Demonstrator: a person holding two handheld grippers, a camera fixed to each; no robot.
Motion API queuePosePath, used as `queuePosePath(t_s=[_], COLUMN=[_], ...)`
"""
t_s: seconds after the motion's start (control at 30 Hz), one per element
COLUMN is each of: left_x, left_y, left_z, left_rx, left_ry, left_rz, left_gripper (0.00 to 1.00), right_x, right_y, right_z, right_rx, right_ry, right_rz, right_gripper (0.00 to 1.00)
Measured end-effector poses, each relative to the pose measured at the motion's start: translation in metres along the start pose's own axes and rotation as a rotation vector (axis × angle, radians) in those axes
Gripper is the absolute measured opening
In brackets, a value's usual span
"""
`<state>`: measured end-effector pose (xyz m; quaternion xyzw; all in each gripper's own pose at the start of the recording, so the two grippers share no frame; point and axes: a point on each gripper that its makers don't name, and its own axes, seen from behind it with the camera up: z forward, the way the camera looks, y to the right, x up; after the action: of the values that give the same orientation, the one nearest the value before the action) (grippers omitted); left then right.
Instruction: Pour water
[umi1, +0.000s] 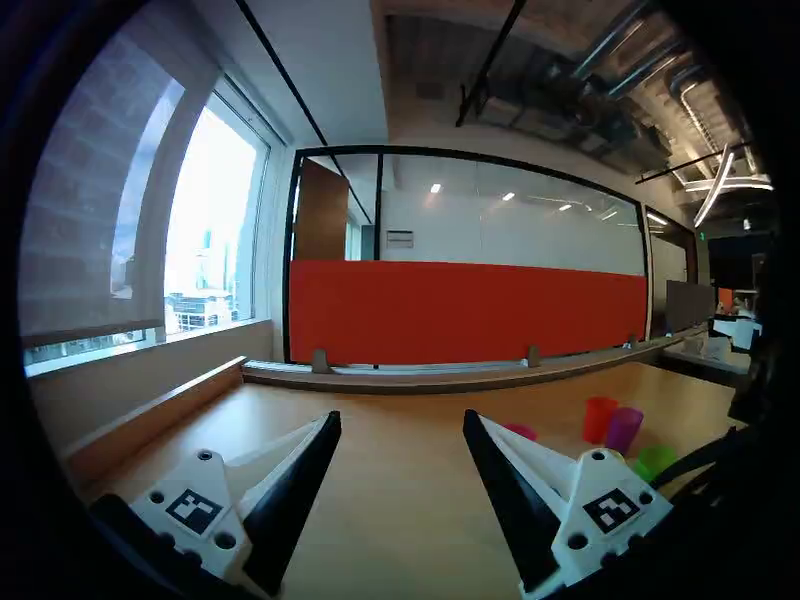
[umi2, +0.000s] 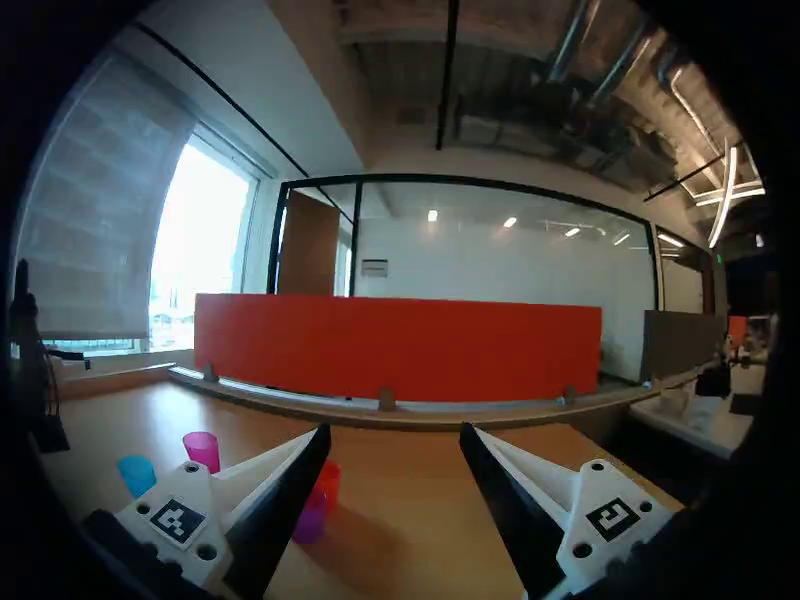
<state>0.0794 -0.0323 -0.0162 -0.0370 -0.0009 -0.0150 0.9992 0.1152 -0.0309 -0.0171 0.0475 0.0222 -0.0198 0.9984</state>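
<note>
Plastic cups on the desk (umi1: 400, 500): red cup (umi1: 600, 418) just beside purple cup (umi1: 624, 428), green cup (umi1: 655, 460) nearer, pink cup (umi2: 201, 450) and blue cup (umi2: 137, 474) farther left.

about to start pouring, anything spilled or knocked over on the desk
Nothing stands out. The pink cup, blue cup and red cup stand upright on the wooden desk, which looks dry. The left gripper and right gripper are open and empty.

Red cup (umi2: 331, 478) half behind right gripper (umi2: 392, 432)
</note>
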Motion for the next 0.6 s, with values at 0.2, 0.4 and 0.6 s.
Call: queuePosePath(t_s=[0.2, 0.4, 0.6], left_x=[-0.003, -0.006, -0.017], left_y=[0.007, 0.019, 0.024], left_z=[0.004, 0.01, 0.013], left_rx=[-0.004, -0.005, 0.022], left_ry=[-0.001, 0.012, 0.017], left_rz=[0.013, 0.038, 0.052], left_gripper=[0.9, 0.9, 0.9], right_x=[-0.007, -0.014, -0.019], right_y=[-0.01, -0.011, -0.005], right_z=[0.005, 0.007, 0.006], right_rx=[0.011, -0.006, -0.03], right_ry=[-0.014, -0.028, -0.043], right_rz=[0.008, 0.014, 0.028], right_gripper=[1.0, 1.0, 1.0])
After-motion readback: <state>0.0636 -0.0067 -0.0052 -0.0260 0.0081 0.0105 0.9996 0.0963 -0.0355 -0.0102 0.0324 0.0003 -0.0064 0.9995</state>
